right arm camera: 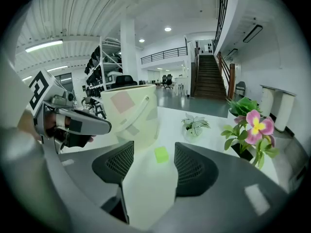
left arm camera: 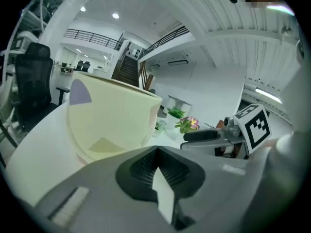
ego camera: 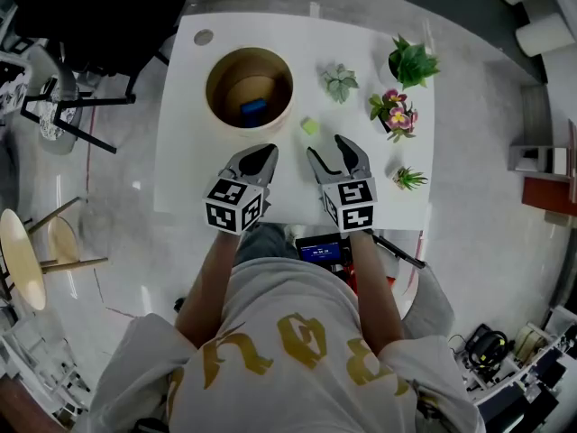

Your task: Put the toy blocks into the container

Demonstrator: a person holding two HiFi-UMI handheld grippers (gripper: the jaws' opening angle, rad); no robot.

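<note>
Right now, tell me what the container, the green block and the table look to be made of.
Container: pale cream with pastel patches, smooth matte thin wall, brownish inside; probably plastic or coated card.
Green block: lime, matte, even colour; perhaps foam or plastic, too small to tell.
Table: white, smooth, faint sheen; likely laminate or painted board.
</note>
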